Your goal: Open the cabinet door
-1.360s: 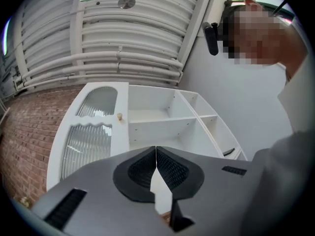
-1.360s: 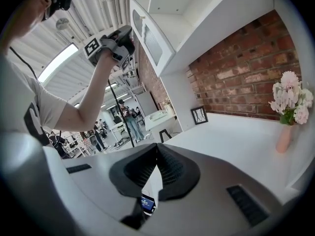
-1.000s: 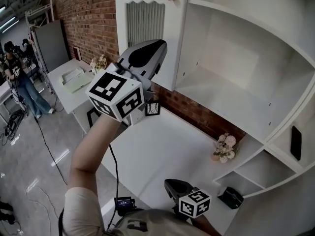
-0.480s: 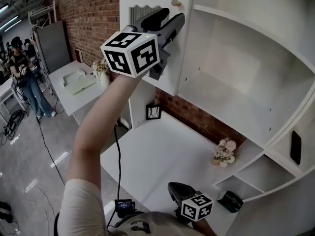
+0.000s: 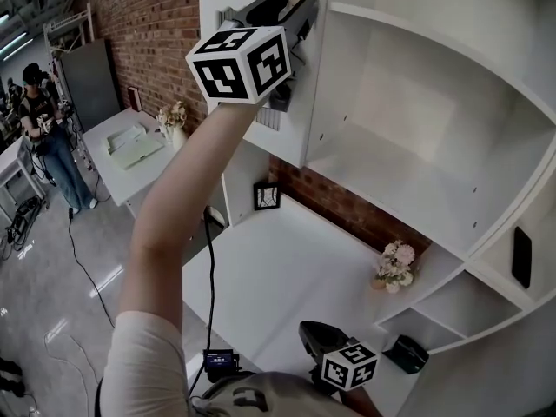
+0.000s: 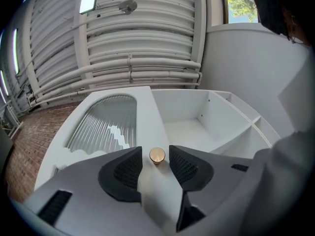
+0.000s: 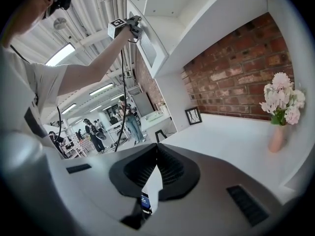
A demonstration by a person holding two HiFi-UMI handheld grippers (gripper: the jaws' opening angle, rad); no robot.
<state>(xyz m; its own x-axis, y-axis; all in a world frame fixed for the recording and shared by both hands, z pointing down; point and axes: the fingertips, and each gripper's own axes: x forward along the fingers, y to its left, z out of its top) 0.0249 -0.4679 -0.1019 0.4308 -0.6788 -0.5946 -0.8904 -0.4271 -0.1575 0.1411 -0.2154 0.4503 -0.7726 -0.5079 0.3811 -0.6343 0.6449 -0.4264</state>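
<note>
Up goes my left arm since a second ago, from beside the door's lower corner to its top. My left gripper [image 5: 294, 16] is now level with the knob [image 6: 157, 155].

Far left, open floor runs along the brick wall [image 5: 165, 24]. One small vase of flowers [image 5: 175, 115] sits on a side table there.

Next comes the one cabinet door [image 5: 300, 120]. Its ribbed glass pane [image 6: 101, 127] lies left of the knob. My left jaws are opening, released, with the single brass knob between the pads and a gap on each side. Nothing is gripped yet.

Right of the door's knob-side edge, the shelf bays [image 5: 417, 102] stand bare, so there is plenty of room. Below, the white tabletop [image 5: 278, 276] is wide open between one picture frame [image 5: 268, 195] and a second vase of flowers [image 5: 395, 268].

Down low, my right gripper [image 5: 306, 330] hovers over the tabletop, jaws clenched together on nothing. That makes two grippers, one knob, one door.
</note>
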